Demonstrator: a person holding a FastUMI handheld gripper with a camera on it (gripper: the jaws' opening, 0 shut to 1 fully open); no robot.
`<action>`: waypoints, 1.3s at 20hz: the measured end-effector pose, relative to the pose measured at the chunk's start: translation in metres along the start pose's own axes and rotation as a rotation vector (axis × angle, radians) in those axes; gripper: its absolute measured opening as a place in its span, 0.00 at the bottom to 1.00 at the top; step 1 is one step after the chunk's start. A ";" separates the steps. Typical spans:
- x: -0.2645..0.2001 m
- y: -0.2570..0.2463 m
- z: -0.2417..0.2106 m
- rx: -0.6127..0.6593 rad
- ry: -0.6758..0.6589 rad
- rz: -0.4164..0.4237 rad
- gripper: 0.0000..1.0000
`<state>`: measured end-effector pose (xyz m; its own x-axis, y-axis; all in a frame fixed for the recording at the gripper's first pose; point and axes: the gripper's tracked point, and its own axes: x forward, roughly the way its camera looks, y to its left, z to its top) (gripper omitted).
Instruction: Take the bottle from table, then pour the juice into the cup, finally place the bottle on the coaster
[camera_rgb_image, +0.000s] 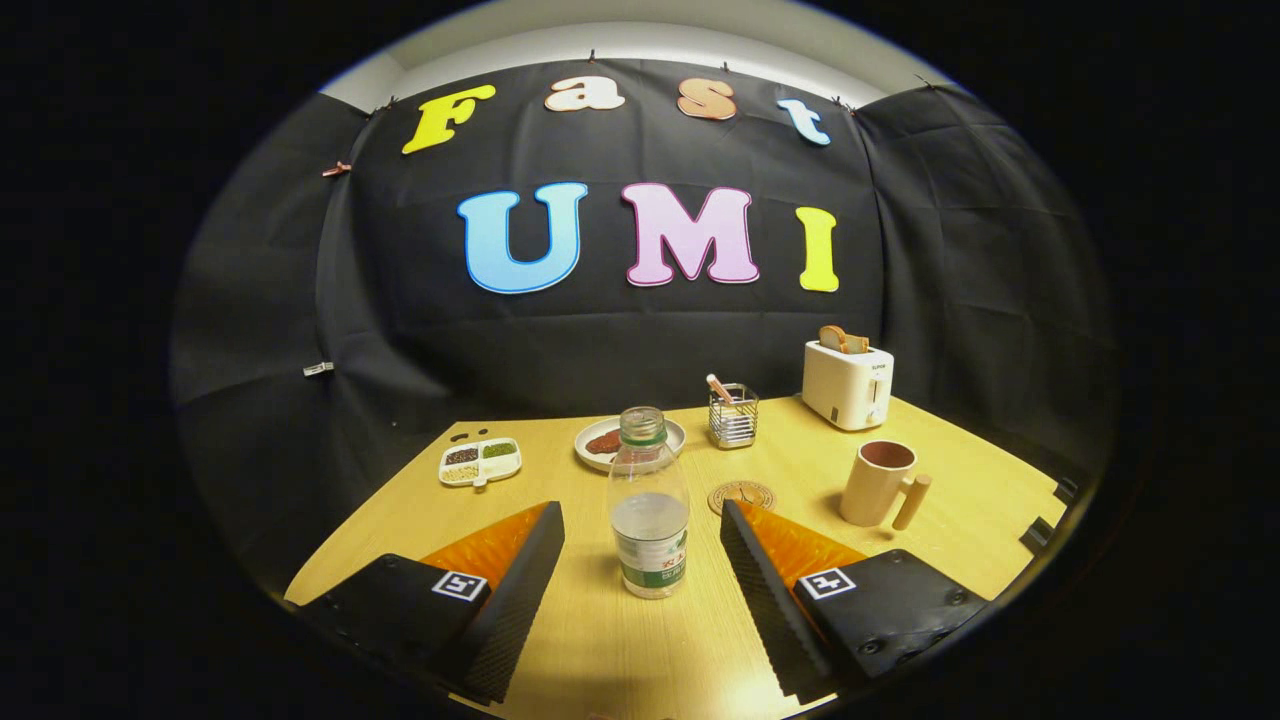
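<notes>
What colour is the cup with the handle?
The cup is cream outside, reddish-brown inside, seen in the gripper view.

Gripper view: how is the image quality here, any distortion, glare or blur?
Gripper view: strong fisheye bending at the table edges; even overhead light, soft shadows beside the cup and bottle; sharp throughout; the open gripper flanks the bottle without touching.

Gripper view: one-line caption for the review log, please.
Open gripper straddles an upright, uncapped bottle on the table; coaster and cup wait beyond.
</notes>
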<state>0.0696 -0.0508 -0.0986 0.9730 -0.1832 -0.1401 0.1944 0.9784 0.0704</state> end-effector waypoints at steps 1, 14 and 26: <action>0.004 -0.001 -0.003 0.000 0.001 -0.004 0.97; 0.058 -0.008 -0.043 -0.031 0.041 -0.015 0.97; 0.091 -0.007 -0.063 -0.064 0.079 -0.039 0.97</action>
<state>0.1490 -0.0684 -0.1743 0.9516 -0.2153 -0.2194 0.2208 0.9753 0.0007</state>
